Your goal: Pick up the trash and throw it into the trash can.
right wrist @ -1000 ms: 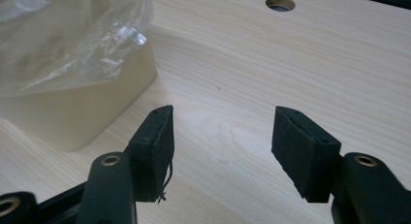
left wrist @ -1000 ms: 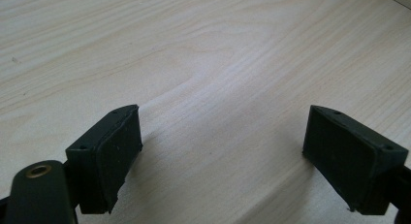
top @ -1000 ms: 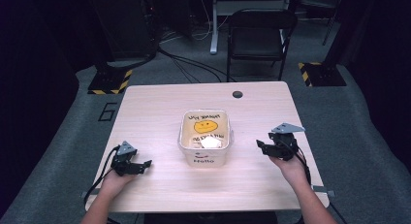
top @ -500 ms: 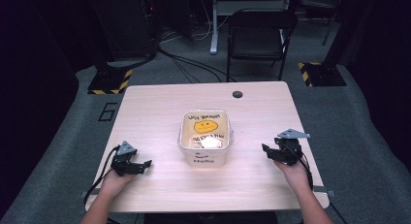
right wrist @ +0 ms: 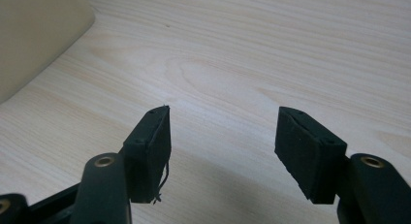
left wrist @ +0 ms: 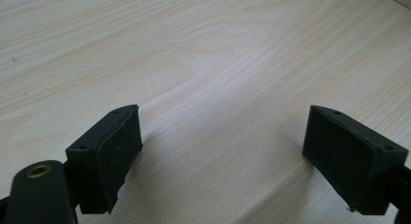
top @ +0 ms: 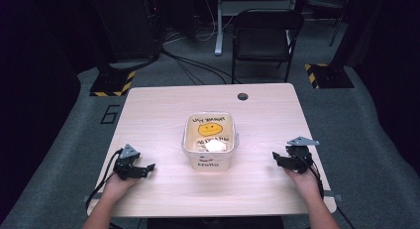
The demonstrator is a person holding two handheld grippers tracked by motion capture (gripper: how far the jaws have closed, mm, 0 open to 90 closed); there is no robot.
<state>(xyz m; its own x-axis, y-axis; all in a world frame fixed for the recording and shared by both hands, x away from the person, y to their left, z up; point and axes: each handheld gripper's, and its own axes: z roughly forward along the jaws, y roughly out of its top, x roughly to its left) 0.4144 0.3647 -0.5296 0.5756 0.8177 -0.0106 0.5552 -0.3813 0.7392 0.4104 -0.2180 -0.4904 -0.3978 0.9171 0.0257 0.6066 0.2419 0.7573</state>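
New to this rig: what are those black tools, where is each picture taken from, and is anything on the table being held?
A person holds a hand-operated two-jaw tool in each hand: the left gripper and the right gripper. The high view looks down from above the person's side. Each gripper view looks along its own black jaws. Both pairs stand open over bare wood, and the right gripper's have just been opening. On the table sits a clear container with a smiley face inside. Nothing is held.

A clear plastic container [top: 210, 140] on the wooden surface [top: 148, 120] carries the word "Hello" on its near wall, with a smiley face and blurred, unreadable lettering inside, while a "6" marks the floor [top: 110, 114] at left.
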